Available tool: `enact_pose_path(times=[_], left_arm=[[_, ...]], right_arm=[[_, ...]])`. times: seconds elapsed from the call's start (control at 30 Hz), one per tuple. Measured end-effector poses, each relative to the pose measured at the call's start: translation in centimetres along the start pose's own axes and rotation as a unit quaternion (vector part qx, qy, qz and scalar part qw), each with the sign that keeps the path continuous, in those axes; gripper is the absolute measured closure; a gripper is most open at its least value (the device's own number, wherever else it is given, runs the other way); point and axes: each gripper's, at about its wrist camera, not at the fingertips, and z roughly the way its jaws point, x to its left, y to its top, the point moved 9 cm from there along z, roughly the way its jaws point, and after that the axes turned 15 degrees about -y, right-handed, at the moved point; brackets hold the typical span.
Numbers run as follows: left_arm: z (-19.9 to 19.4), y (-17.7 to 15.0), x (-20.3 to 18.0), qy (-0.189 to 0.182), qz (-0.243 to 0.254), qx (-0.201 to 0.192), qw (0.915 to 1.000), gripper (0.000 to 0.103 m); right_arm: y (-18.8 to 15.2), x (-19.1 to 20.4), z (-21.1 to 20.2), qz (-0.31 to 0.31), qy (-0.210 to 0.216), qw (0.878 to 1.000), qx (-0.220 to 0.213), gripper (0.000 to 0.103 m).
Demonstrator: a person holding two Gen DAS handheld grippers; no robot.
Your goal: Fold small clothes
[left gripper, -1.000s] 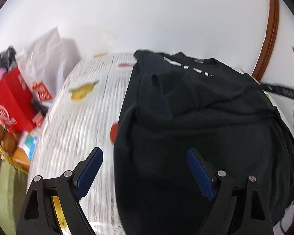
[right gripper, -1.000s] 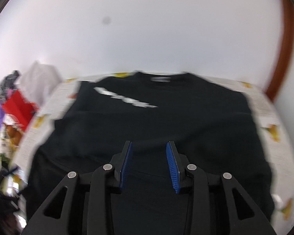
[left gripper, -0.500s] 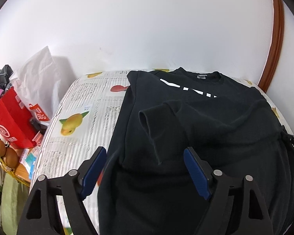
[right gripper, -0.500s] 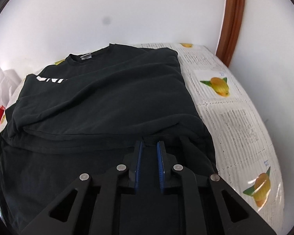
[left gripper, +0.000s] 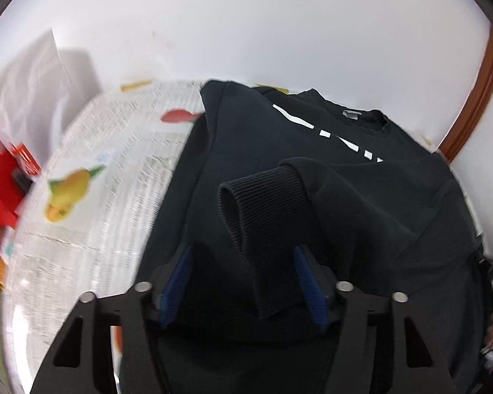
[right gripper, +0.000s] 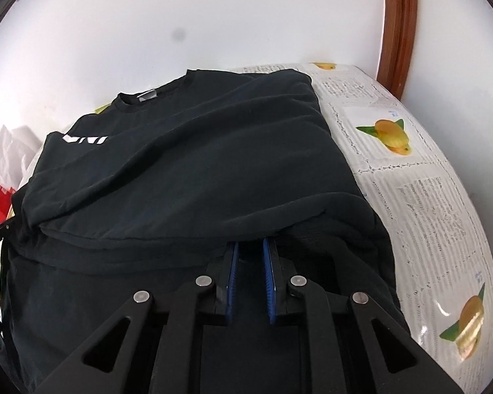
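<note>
A black sweatshirt (left gripper: 312, 170) with white chest lettering lies on the table, one sleeve folded across its body. The ribbed sleeve cuff (left gripper: 263, 216) lies between the blue pads of my left gripper (left gripper: 243, 256), whose jaws stand apart around it. In the right wrist view the sweatshirt (right gripper: 187, 164) fills the table. My right gripper (right gripper: 250, 246) has its tips tucked under the folded sleeve's edge, pads close together with dark fabric between them.
The table has a white cloth printed with fruit pictures (right gripper: 391, 134). A white bag (left gripper: 33, 92) and a red bag (left gripper: 0, 170) stand at the left edge. A white wall and a brown wooden frame (right gripper: 397, 26) are behind.
My left gripper has moved forward and down onto the sleeve cuff, and its jaws have narrowed. My right gripper has pushed further under the sleeve's folded edge.
</note>
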Motion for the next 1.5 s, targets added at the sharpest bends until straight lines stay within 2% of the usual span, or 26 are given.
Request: enact_pose_path(times=[0.03, 0.07, 0.1, 0.13, 0.17, 0.23, 0.33, 0.4, 0.53, 0.7, 0.73, 0.77, 0.83, 0.87, 0.97, 1.1, 1.23, 1.33, 1.43, 1.5], left_arm=[[0.2, -0.1, -0.2, -0.011, -0.007, 0.002, 0.9999, 0.066], [0.5, -0.1, -0.5, -0.023, -0.011, 0.006, 0.9997, 0.074], [0.6, -0.1, -0.7, -0.023, -0.008, 0.008, 0.9997, 0.086], [0.3, 0.0, -0.8, -0.008, 0.001, 0.005, 1.0, 0.091], [0.0, 0.2, -0.9, -0.003, 0.009, 0.0, 1.0, 0.092], [-1.3, 0.6, -0.9, -0.012, 0.003, -0.017, 0.9998, 0.094], [-3.5, 1.0, -0.4, -0.031, -0.012, -0.035, 0.9988, 0.094], [-4.2, 0.8, 0.0, -0.027, -0.01, -0.036, 0.999, 0.094], [-2.8, -0.6, 0.9, -0.019, -0.016, -0.005, 0.9997, 0.094], [-1.7, -1.5, 1.1, 0.006, 0.003, 0.008, 0.9999, 0.091], [-1.7, -1.5, 1.1, 0.01, 0.004, 0.008, 0.9999, 0.09], [-1.7, -1.5, 1.1, 0.013, 0.005, 0.008, 0.9999, 0.09], [-1.8, -1.6, 1.0, 0.016, 0.008, 0.009, 0.9998, 0.087], [-2.0, -1.7, 0.9, 0.019, 0.012, 0.008, 0.9997, 0.086], [-2.6, -1.9, 0.6, 0.026, 0.026, 0.002, 0.9993, 0.083], [-3.3, -2.3, 0.4, 0.034, 0.042, -0.001, 0.9985, 0.08], [-4.1, -2.8, -0.2, 0.031, 0.053, -0.001, 0.9981, 0.08], [-5.0, -3.2, -0.6, 0.042, 0.062, -0.006, 0.9972, 0.079], [-6.3, -4.0, -1.0, 0.033, 0.056, -0.01, 0.9979, 0.068], [-7.1, -4.5, -1.3, 0.025, 0.05, -0.014, 0.9984, 0.065]], right_arm=[[0.0, 0.1, 0.2, -0.003, -0.005, 1.0, -0.001, 0.089], [0.0, 0.1, 0.2, -0.003, -0.006, 1.0, -0.002, 0.089], [0.0, 0.0, 0.2, -0.002, -0.007, 1.0, -0.003, 0.089], [0.0, 0.0, 0.2, -0.001, -0.008, 1.0, -0.002, 0.09], [0.0, 0.0, 0.3, 0.0, -0.008, 1.0, -0.001, 0.09], [0.0, -0.1, 0.3, 0.001, -0.01, 1.0, 0.0, 0.09], [-0.1, -0.1, 0.3, -0.002, -0.014, 1.0, 0.0, 0.09], [-0.1, -0.2, 0.2, -0.001, -0.015, 1.0, 0.005, 0.09], [-0.6, -0.1, -1.2, -0.02, -0.021, 1.0, 0.008, 0.089], [-0.1, 0.9, -6.0, -0.056, 0.013, 0.997, -0.05, 0.088], [0.4, 0.9, -6.6, -0.055, 0.011, 0.996, -0.063, 0.083], [1.2, 0.8, -7.0, -0.051, 0.008, 0.996, -0.076, 0.074], [2.6, 0.7, -6.9, -0.041, 0.01, 0.994, -0.098, 0.067], [3.2, 0.6, -6.2, -0.034, 0.008, 0.995, -0.098, 0.067], [3.8, -0.1, -2.8, -0.026, -0.03, 0.997, -0.06, 0.067], [2.3, -0.5, -0.6, -0.028, -0.05, 0.998, -0.027, 0.067], [1.2, -0.9, -2.6, -0.019, -0.05, 0.997, -0.05, 0.065], [0.4, -0.8, -4.5, -0.037, -0.045, 0.996, -0.066, 0.063], [-0.5, -1.3, -6.5, -0.055, -0.05, 0.994, -0.086, 0.062], [-1.1, -1.8, -7.5, -0.053, -0.048, 0.993, -0.089, 0.061]])
